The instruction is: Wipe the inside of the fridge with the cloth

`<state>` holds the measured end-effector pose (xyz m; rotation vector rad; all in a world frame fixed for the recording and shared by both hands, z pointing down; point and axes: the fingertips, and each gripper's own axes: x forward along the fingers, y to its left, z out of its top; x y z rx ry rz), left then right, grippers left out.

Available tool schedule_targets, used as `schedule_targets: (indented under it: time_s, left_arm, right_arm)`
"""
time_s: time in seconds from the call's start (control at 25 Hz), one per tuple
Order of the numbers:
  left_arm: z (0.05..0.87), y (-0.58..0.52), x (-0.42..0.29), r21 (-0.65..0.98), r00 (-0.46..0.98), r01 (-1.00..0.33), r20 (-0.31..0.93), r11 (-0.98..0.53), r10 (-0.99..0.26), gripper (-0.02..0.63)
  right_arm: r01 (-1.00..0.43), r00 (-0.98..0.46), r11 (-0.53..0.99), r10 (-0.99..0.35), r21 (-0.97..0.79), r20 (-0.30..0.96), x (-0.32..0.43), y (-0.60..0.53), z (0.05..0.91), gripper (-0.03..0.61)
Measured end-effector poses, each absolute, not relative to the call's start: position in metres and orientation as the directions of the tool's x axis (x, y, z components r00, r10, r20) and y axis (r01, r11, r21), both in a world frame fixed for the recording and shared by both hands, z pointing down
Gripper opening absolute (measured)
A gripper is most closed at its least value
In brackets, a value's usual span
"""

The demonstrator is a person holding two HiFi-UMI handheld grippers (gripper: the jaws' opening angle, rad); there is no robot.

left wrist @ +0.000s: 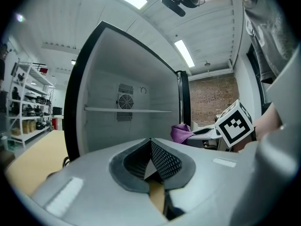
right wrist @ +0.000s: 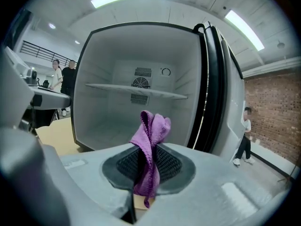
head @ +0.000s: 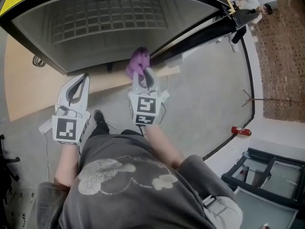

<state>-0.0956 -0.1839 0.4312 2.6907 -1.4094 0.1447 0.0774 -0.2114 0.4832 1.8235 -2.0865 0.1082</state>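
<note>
My left gripper (head: 82,80) was shut tight with nothing in it, low in front of the big white open fridge (head: 119,27). Beside it, my right gripper (head: 144,78) pinched the soft purple cloth (right wrist: 149,147). The cloth stuck up just outside the fridge. One thin white shelf (right wrist: 136,89) sat inside.

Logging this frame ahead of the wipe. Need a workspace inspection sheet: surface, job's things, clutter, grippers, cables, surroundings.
Surface: fridge open, interior bare, one shelf across it.
Job's things: purple cloth held in front of the opening, not yet on any wall.
Clutter: small red object on the floor; cannot tell what it is.
Grippers: left gripper fingers together, nothing between them; right gripper fingers closed on the cloth.
Cables: dark coil beside the fridge.
Surroundings: storage rack, brick wall, people standing behind.
</note>
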Motion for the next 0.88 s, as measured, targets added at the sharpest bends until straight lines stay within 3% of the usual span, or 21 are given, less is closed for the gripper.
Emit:
schedule_targets:
  time_s: [0.88]
  left_arm:
    - [0.38, 0.056, 0.018, -0.048, 0.373, -0.925, 0.072, -0.377, -0.925, 0.018]
  right_arm:
    - [-0.907, -0.392, 0.414, -0.897, 0.076, 0.206, 0.167, -0.018, 0.462, 0.043]
